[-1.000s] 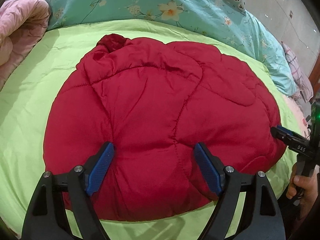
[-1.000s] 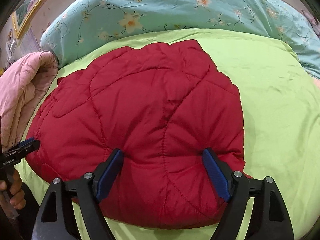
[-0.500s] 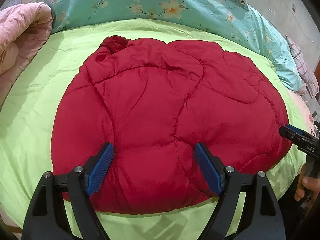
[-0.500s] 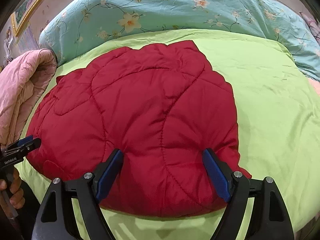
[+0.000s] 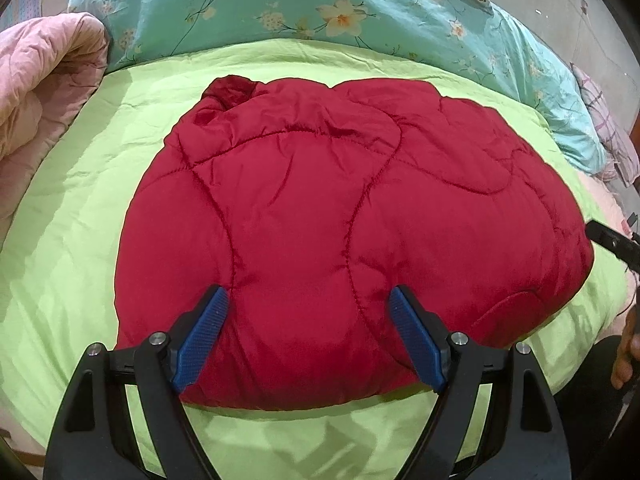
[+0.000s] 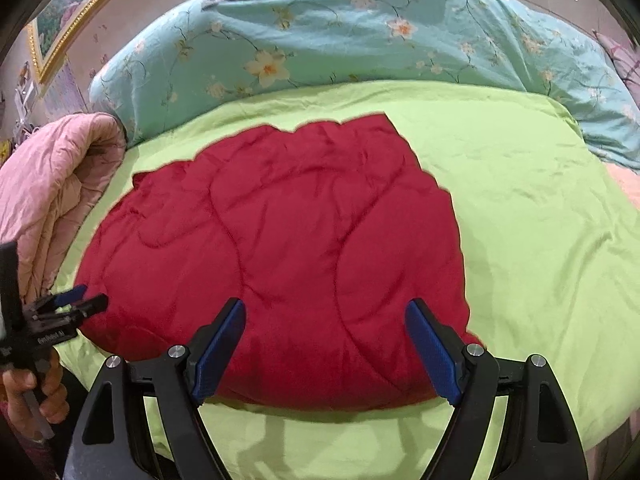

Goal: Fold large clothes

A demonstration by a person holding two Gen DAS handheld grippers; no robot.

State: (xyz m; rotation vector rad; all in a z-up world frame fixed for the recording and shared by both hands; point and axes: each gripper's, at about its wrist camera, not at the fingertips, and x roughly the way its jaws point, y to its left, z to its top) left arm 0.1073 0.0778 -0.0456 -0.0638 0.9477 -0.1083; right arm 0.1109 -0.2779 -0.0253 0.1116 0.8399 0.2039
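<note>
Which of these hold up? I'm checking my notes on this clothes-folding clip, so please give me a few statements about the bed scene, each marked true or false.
1. The red quilted padded jacket lies as a compact bundle on the lime green bed cover. True.
2. The left gripper is clamped on the jacket's near edge. False: its blue pads stand wide apart above the jacket, pinching nothing.
3. A pink quilted blanket is bunched up on the left side of the bed. True.
4. The right gripper holds a sleeve. False: it is open and empty.
5. The floral bedding at the head of the bed is yellow. False: the floral quilt is turquoise.
</note>
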